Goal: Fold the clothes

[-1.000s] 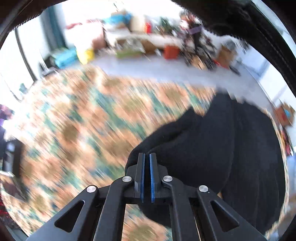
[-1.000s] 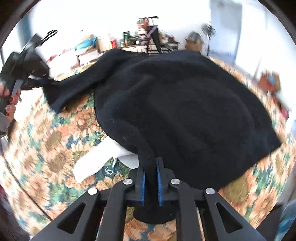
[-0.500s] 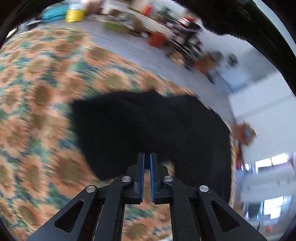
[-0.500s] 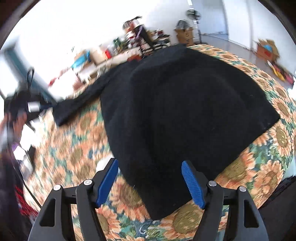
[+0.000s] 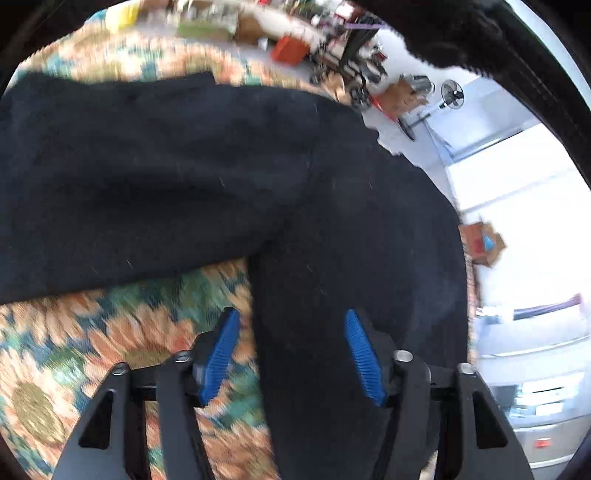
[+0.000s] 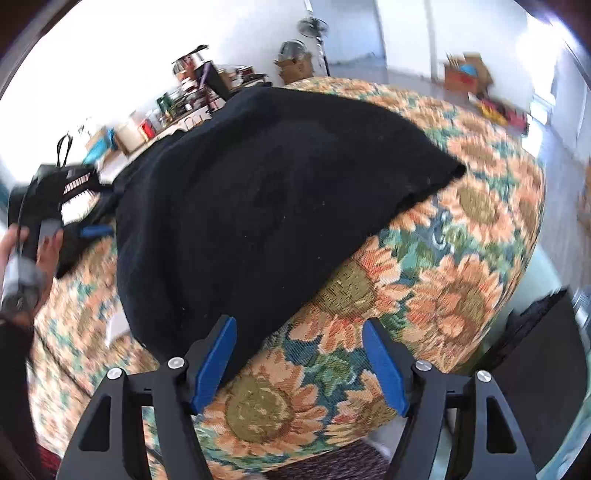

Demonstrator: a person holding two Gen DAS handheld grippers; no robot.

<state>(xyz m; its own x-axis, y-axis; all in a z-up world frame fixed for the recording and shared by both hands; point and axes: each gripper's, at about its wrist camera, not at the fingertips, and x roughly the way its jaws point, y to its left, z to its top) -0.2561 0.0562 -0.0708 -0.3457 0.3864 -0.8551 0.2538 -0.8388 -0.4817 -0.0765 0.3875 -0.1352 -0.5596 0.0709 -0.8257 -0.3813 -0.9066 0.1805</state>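
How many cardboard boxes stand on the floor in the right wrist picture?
2. One box stands near the back wall, by the fan. The other box stands farther right, past the sunflower cloth. The black garment may hide more.

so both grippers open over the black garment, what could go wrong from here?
1. Left gripper is open, straddling the black garment edge; closing here could pinch the sunflower cloth too.
2. Right gripper hangs mostly over cloth, garment only at its left pad; it may miss.
3. Both views are motion-blurred, so aim is uncertain.
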